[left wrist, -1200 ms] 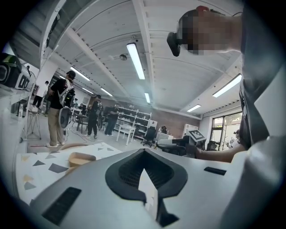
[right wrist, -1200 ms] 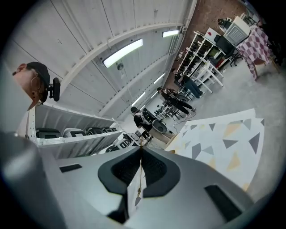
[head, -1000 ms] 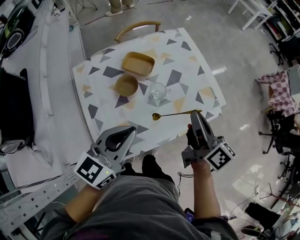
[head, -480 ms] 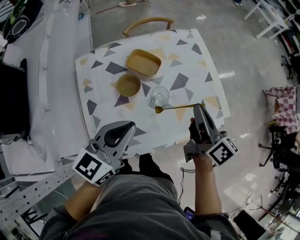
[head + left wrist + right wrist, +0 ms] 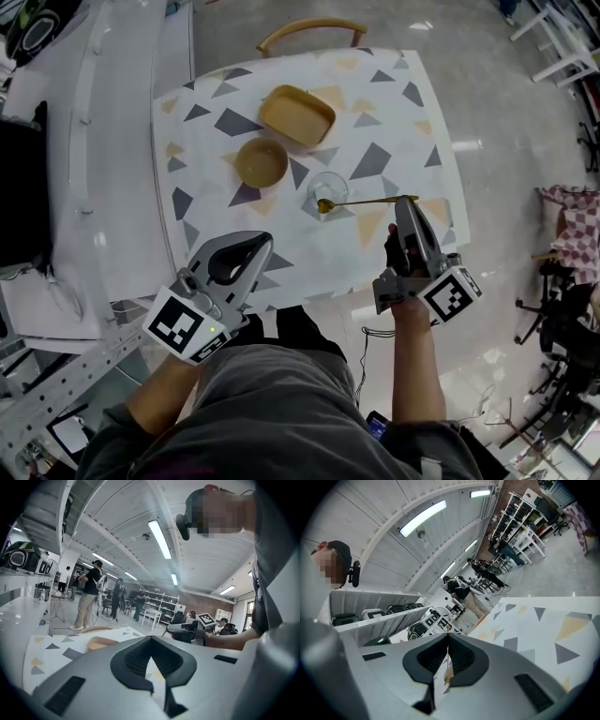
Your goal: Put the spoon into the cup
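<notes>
Right gripper view: the right gripper [image 5: 448, 638] has its jaws pressed together on the thin gold handle of the spoon [image 5: 448, 672].
Left gripper view: the left gripper [image 5: 150, 641] has its jaw tips meeting, with nothing between them.
Spoon: in the head view it lies level above the table [image 5: 394, 112]. Its handle end is in the right gripper and its bowl end is over the mouth of the cup [image 5: 325, 187]. Whether it dips below the rim is unclear.
Cup: clear glass, upright near the table's middle.
Left gripper position: over the table's near edge, well apart from the cup.
Other items: a round bowl [image 5: 262, 162] near the cup's left and a rectangular dish [image 5: 297, 116] beyond it.
</notes>
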Available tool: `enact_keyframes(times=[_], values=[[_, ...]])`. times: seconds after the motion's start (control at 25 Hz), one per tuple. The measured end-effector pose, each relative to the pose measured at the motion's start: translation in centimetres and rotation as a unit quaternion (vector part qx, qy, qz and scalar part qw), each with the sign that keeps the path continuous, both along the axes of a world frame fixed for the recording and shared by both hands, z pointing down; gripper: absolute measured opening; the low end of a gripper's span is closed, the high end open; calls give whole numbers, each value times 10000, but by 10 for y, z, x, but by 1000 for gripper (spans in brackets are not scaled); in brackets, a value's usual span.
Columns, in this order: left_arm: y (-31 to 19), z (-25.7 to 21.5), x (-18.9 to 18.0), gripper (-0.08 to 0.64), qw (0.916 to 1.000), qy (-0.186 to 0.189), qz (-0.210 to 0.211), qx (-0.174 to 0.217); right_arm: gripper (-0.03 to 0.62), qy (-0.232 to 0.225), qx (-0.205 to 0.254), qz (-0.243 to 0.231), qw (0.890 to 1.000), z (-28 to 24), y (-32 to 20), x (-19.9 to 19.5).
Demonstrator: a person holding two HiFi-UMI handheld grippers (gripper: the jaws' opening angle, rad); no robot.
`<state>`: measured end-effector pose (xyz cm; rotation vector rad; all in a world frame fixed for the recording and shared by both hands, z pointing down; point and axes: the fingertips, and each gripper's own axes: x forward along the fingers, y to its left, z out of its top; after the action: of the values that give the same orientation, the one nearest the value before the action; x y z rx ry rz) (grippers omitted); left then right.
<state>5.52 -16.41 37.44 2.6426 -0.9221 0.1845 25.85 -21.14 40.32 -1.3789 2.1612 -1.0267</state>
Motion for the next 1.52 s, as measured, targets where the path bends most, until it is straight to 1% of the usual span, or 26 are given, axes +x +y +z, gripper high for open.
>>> enact_keyframes(times=[0.12, 0.28, 0.48, 0.64, 0.76, 0.88, 1.04, 1.08, 1.2, 1.28, 1.52], values=[[-6, 7, 0, 14, 10000, -41, -42, -54, 23, -1, -329, 138, 9994, 20, -6, 7], [-11, 15, 0, 14, 9999, -88, -100, -104, 23, 26, -176, -55, 9998, 24, -20, 2], [-14, 27, 0, 14, 9996, -146, -154, -199, 23, 57, -129, -212, 9997, 33, -30, -3], [-14, 33, 4, 14, 9994, -170, -169, -249, 23, 74, -215, -244, 9994, 45, -33, -2], [-15, 37, 5, 14, 9993, -192, -183, -281, 23, 89, -368, -198, 9991, 57, -32, 1], [-15, 43, 5, 14, 9991, -208, -192, -317, 23, 122, -297, -303, 9990, 60, -36, -4], [-14, 50, 6, 14, 9989, -226, -173, -373, 23, 187, -389, -298, 9986, 71, -36, -5], [-14, 52, 6, 14, 9989, -230, -170, -383, 23, 219, -366, -328, 9986, 72, -37, -7], [-13, 55, 6, 14, 9987, -239, -163, -409, 23, 445, -553, -235, 9972, 84, -34, -6], [-12, 56, 6, 14, 9987, -245, -154, -423, 23, 568, -585, -249, 9964, 90, -34, -8], [-11, 60, 6, 14, 9985, -248, -120, -468, 23, 683, -630, -261, 9953, 100, -35, -15]])
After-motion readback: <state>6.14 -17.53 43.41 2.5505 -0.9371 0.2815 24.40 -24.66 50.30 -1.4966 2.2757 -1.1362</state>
